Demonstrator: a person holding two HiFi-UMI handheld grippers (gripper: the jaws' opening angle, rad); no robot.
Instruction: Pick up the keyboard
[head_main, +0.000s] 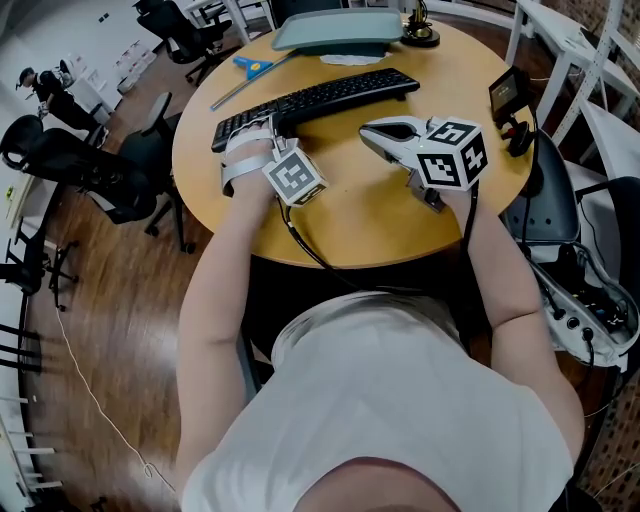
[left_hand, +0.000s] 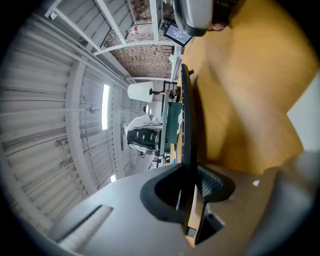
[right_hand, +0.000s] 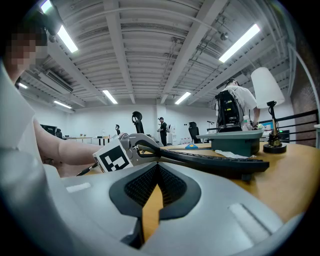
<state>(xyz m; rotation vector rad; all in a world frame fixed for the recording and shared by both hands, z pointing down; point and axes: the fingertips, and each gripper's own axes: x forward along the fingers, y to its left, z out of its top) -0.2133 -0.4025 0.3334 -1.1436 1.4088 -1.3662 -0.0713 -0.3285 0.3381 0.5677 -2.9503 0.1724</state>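
Observation:
A black keyboard (head_main: 320, 100) lies slantwise across the far half of the round wooden table (head_main: 350, 225). My left gripper (head_main: 258, 135) is shut on its left end. In the left gripper view the keyboard's thin edge (left_hand: 186, 125) runs straight between the jaws of the left gripper (left_hand: 192, 185). The right gripper view shows that end of the keyboard (right_hand: 215, 162) raised off the table in the left gripper (right_hand: 132, 147). My right gripper (head_main: 372, 130) hovers just in front of the keyboard's middle, apart from it. Its jaws (right_hand: 157, 172) are shut with nothing between them.
A grey-green tray (head_main: 335, 30) stands at the table's far edge, with a lamp base (head_main: 420, 36) to its right. Blue-handled scissors (head_main: 252, 66) and a long thin strip (head_main: 240, 90) lie behind the keyboard. A small screen (head_main: 508, 90) sits at the right rim. Office chairs (head_main: 140, 160) stand at the left.

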